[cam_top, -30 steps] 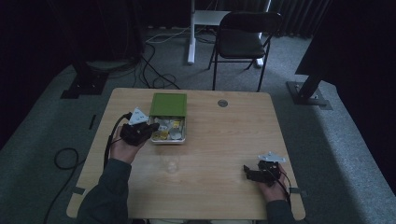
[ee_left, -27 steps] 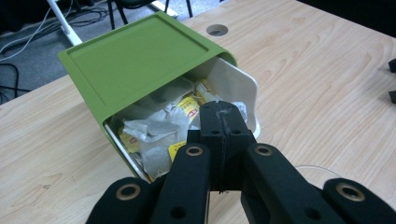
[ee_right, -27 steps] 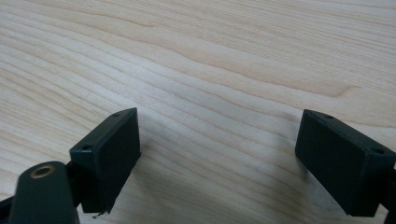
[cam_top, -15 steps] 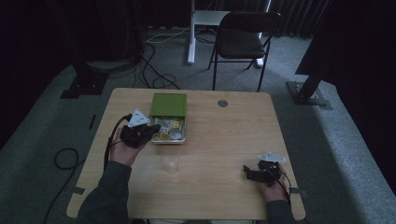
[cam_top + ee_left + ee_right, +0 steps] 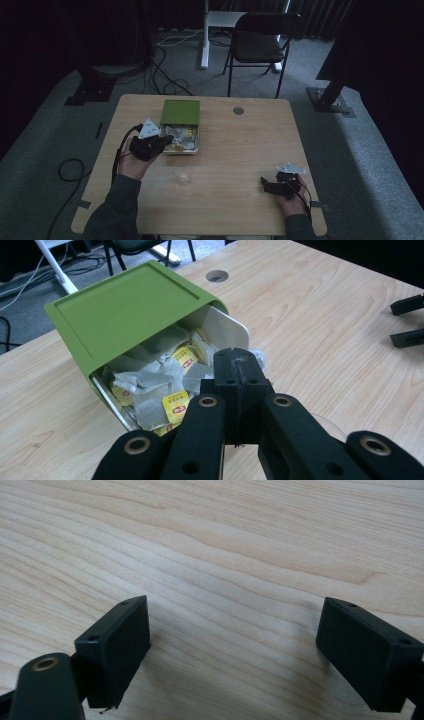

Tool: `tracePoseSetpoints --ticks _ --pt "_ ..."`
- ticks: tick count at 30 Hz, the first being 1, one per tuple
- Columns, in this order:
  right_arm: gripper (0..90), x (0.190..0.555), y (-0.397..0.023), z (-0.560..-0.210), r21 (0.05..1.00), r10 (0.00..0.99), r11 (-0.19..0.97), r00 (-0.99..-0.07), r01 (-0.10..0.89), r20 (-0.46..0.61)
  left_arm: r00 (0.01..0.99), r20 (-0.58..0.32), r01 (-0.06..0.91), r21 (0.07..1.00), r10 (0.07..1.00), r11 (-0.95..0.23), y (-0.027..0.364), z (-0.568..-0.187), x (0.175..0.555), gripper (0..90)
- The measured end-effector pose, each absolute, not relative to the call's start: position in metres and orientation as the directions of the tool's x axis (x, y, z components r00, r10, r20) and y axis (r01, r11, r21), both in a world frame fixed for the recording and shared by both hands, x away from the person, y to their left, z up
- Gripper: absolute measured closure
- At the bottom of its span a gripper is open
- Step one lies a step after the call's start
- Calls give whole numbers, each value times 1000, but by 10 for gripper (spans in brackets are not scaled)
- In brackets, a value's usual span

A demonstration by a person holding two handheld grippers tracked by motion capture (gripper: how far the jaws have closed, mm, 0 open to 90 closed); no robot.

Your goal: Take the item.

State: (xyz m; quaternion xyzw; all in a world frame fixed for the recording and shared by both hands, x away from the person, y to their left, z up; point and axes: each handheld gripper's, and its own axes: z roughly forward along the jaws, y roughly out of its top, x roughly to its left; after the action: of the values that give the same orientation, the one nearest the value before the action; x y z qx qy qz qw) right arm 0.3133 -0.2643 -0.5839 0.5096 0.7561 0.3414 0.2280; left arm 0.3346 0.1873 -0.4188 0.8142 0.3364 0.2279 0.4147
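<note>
Box: while it sits toward the far left part of the table [image 5: 240, 150], nearer the far edge than the near one, the green box [image 5: 125, 310] has its white drawer [image 5: 227, 327] pulled out toward the near edge, with the lid part covering the back.
Tea bags: a loose heap of tea bags [image 5: 165, 380] with yellow tags fills the open drawer; the paper sachets lie crumpled over one another.
Left gripper: the left gripper [image 5: 239, 372] hangs just over the drawer's near end, its two black jaws pressed together; whether a tea bag or its string is pinched between them I cannot tell. In the high view it [image 5: 167, 142] is at the drawer's left near corner, held in the person's left hand [image 5: 134, 162].
Cup: a small clear cup [image 5: 182, 176] stands on the table nearer the near edge than the box, just right of the left hand, apart from the box.
Right gripper: the right gripper [image 5: 235, 640] stays low over bare wood close to the near right corner, jaws wide apart with nothing between them; it points toward the table's left side, well apart from the box.
Table hole: a round cable hole [image 5: 238, 110] lies near the far edge, right of the box.
</note>
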Motion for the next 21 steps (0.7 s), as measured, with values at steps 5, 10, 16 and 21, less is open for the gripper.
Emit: tracePoseSetpoints --ticks 5,10,16,21 --pt "135 313 -264 -584 748 927 247 -376 616 4 674 89 355 831 733 -428 187 -418 332 900" --pt "135 313 -264 -584 749 926 248 -376 615 3 676 89 353 832 731 -428 186 -417 331 900" --pt "135 313 -264 -584 748 927 247 -376 616 4 680 82 352 835 729 -422 187 -416 330 900" --pt "135 313 -264 -584 749 927 245 -375 616 4 686 84 348 834 722 -427 186 -415 328 900"
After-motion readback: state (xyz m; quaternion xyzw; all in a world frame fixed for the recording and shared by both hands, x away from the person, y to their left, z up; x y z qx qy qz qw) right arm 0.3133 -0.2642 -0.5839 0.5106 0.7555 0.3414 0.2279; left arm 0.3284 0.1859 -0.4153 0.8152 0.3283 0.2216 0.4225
